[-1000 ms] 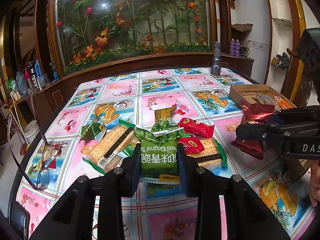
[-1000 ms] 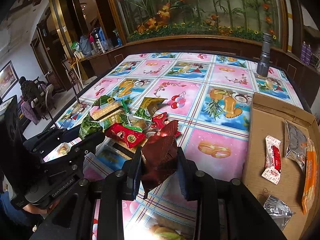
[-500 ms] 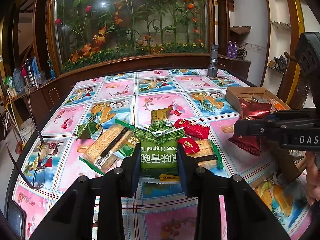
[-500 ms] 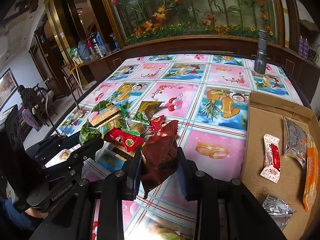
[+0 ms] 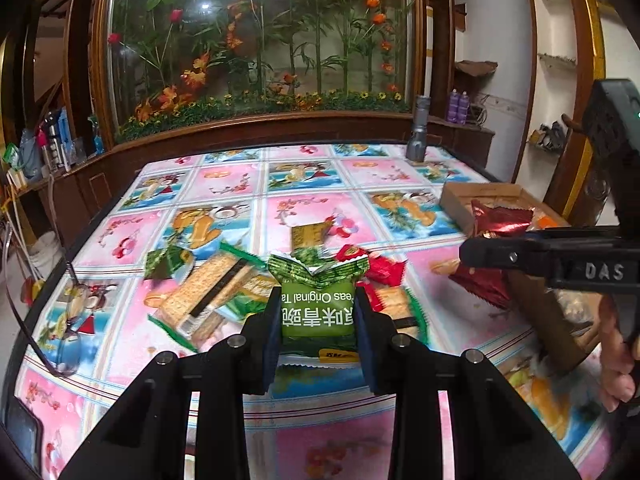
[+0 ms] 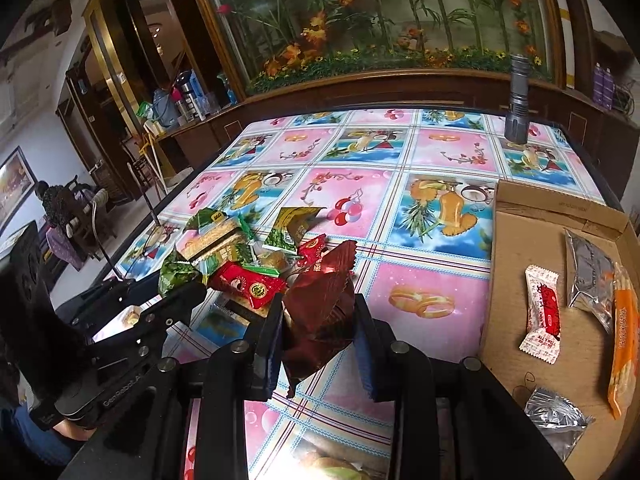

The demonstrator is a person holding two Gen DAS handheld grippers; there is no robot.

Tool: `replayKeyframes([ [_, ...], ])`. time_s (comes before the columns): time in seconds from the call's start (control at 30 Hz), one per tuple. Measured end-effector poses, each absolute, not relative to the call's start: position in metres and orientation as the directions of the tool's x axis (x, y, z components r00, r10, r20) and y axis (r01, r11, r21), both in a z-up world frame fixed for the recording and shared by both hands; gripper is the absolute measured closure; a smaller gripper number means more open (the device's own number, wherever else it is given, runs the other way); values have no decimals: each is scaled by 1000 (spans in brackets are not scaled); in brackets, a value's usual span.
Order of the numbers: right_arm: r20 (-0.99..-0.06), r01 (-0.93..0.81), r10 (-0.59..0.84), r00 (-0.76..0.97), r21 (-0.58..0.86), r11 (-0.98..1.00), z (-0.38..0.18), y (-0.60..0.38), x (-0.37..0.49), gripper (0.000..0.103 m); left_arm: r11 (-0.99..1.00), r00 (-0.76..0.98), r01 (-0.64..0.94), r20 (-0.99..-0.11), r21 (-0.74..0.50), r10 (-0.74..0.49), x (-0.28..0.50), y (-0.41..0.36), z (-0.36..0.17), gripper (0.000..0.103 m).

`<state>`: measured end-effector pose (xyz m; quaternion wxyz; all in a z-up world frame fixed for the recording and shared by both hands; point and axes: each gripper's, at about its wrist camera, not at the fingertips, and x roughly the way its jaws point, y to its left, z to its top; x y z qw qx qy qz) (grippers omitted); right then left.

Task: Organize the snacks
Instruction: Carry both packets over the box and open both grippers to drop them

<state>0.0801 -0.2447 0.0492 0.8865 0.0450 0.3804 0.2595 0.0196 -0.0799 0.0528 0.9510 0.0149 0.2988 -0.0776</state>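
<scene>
Your left gripper [image 5: 318, 316] tilts downward, pinching a green pea snack packet [image 5: 318, 300]; your right gripper [image 6: 318, 320] (angled likewise) pinches a crinkled dark-red foil packet [image 6: 320, 304] beside the cardboard box [image 6: 560, 208].

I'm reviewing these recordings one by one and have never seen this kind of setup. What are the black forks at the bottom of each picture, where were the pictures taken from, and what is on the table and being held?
There is no robot here. A person holds a handheld two-finger tool in each hand, and a wide-angle camera on each tool looks forward along its fingers.

In the left wrist view, the left tool is closed on a green pea snack packet. In the right wrist view, the right tool is closed on a dark red wrapper.

Both are above a table with a fruit-patterned cloth. A pile of snack packets lies on it, and a cardboard box on the right already holds several wrapped snacks. A grey flashlight stands at the far edge.
</scene>
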Motion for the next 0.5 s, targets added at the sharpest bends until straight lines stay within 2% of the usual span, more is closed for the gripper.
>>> replayKeyframes([
  [0.27, -615, -261, 446, 650, 371, 891, 60, -307, 96, 70, 956, 758, 273, -587, -106, -282, 28, -137, 61, 72],
  [0.5, -677, 12, 280, 680, 393, 920, 54, -381, 108, 70, 869, 627, 423, -610, -256, -485, 39, -224, 65, 72],
])
